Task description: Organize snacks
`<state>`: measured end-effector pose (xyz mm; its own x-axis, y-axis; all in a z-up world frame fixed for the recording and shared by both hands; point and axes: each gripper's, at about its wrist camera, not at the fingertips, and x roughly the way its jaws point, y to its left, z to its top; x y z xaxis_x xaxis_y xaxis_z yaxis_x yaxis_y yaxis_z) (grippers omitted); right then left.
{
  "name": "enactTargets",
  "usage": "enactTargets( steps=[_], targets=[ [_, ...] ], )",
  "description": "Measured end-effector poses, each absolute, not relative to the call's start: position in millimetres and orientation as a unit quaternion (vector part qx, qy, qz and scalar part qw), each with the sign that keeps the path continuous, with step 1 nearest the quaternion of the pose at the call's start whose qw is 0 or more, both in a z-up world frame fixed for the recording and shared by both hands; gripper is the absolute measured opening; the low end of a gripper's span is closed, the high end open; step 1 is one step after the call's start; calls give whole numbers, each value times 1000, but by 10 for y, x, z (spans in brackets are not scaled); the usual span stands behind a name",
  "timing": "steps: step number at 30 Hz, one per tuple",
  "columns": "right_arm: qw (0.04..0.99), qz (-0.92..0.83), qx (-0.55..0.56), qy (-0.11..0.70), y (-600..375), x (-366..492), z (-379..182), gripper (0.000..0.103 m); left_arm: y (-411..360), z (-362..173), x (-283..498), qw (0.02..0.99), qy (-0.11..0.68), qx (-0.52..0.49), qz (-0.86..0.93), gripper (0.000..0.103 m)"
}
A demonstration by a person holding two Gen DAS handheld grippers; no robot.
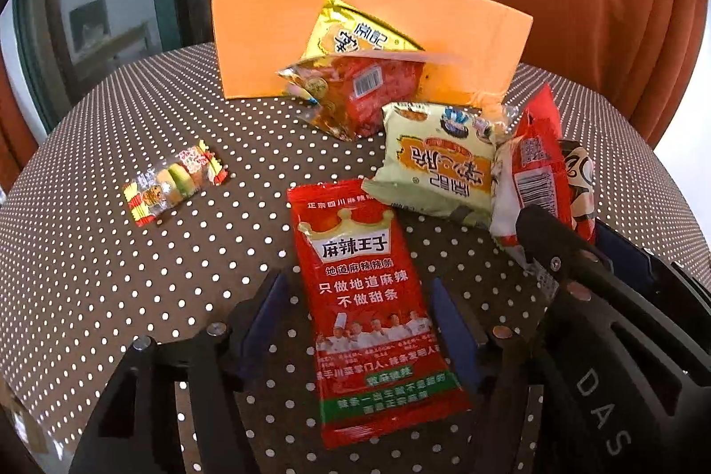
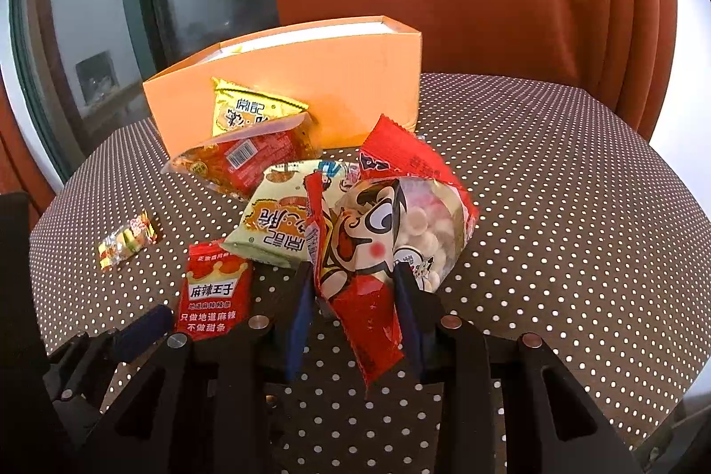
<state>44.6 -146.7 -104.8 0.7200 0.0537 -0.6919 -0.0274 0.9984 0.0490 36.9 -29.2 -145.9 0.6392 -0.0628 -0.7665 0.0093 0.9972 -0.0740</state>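
the right tongs were clamped on a red cartoon-face snack bag, lifted off the dotted surface. the left tongs stood apart around a flat red spicy-strip packet — not gripping it. three more packets lay heaped before the orange box, a small candy well apart.

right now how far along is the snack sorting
Barely started: every packet in view is outside the orange box. In hand: the right claw is shut on the cartoon-face bag. The left claw is open around the red spicy strip packet. Left: the pale green packet, two by the box, the small candy.
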Motion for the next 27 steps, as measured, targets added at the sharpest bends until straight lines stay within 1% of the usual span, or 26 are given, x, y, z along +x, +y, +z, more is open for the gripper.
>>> enactTargets(
  steps=[1, 2, 3, 4, 6, 9, 16, 27],
  targets=[
    [926, 23, 19, 375, -1464, 457, -1058, 39, -295, -1461, 371, 905, 424, -32, -21, 67],
    [926, 23, 20, 377, -1462, 463, -1062, 39, -291, -1463, 369, 906, 422, -31, -21, 62],
    [926, 23, 20, 377, -1459, 467, -1064, 39, -288, -1461, 363, 907, 419, -31, -20, 54],
    [925, 23, 21, 378, -1456, 468, -1067, 39, -284, -1462, 365, 908, 418, -32, -20, 54],
    [925, 23, 22, 378, -1450, 469, -1065, 39, -274, -1457, 353, 909, 415, -37, -22, 49],
    [925, 25, 24, 378, -1450, 467, -1053, 39, -270, -1444, 335, 909, 413, -41, -26, 44],
    [927, 30, 29, 374, -1471, 435, -1014, 38, -267, -1378, 284, 911, 408, -46, -32, 42],
    [938, 42, 35, 343, -1442, 281, -794, 37, -254, -1077, 85, 930, 365, -40, -21, 42]
  ],
)
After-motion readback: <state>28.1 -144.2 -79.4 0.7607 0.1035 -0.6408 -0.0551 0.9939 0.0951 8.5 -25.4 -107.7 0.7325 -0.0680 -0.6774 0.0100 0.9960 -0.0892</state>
